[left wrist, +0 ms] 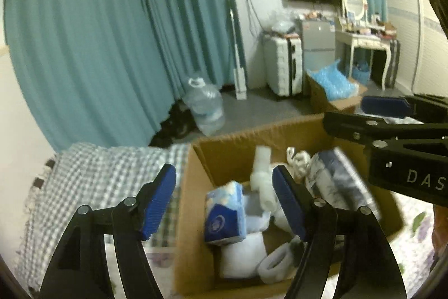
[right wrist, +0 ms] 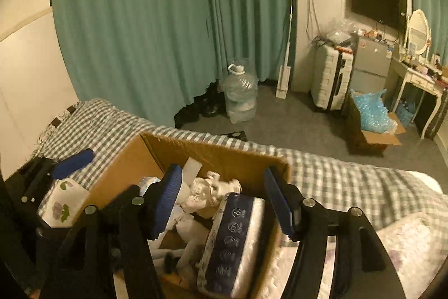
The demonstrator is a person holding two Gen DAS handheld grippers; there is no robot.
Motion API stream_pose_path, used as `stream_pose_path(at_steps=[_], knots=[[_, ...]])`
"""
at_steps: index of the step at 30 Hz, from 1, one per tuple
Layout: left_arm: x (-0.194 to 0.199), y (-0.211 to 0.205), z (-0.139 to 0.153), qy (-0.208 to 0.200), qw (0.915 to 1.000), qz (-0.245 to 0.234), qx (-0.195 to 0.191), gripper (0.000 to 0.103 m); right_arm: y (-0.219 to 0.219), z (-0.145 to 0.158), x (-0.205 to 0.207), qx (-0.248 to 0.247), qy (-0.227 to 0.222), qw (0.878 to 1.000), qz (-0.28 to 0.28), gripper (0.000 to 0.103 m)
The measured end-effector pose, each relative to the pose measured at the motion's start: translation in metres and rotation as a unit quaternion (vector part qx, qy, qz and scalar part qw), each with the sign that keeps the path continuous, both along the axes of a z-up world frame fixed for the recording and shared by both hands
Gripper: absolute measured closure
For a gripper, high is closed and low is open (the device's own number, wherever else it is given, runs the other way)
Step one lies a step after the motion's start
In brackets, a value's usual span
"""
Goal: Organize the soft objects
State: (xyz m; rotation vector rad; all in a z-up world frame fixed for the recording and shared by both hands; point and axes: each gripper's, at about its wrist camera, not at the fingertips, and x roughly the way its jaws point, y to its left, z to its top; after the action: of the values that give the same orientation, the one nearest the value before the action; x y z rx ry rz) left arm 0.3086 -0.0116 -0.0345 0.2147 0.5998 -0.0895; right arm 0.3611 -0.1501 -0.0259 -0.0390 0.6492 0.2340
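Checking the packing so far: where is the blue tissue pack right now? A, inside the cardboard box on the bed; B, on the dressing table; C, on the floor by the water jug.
A: the blue tissue pack lies inside the cardboard box, among white soft items.

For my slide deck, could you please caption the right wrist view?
Right gripper, open, above a cardboard box of soft goods, dark-blue tissue pack below its fingers.
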Motion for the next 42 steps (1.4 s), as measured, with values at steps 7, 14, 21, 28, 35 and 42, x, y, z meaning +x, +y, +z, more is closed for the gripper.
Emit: stream_pose_path(at_steps=[7,14,21,28,35,42], knots=[[-0.058,0.013,0.098,-0.073,0.9972,0.005,-0.014,0.031,-0.009,0.112,-0.075,-0.009,-0.075,0.997,-0.018,0.041],[-0.159,0.024,0.209,-0.189,0.9817,0.016,-0.019,0.009,-0.015,0.224,-0.196,-0.001,-0.176,0.984,-0.025,0.022],[-0.244,0.041,0.260,-0.274,0.9599,0.017,-0.056,0.006,-0.018,0.262,-0.287,-0.004,-0.257,0.965,-0.042,0.000],[-0.257,0.051,0.244,-0.289,0.9543,0.023,-0.072,0.006,-0.024,0.227,-0.312,0.009,-0.270,0.962,-0.034,0.000],[-0.239,0.048,0.184,-0.255,0.9644,0.030,-0.064,0.006,-0.029,0.138,-0.283,0.006,-0.237,0.971,-0.038,0.000],[-0.207,0.043,0.117,-0.187,0.9787,0.043,-0.072,0.006,-0.021,0.067,-0.242,0.008,-0.182,0.983,-0.036,0.000]])
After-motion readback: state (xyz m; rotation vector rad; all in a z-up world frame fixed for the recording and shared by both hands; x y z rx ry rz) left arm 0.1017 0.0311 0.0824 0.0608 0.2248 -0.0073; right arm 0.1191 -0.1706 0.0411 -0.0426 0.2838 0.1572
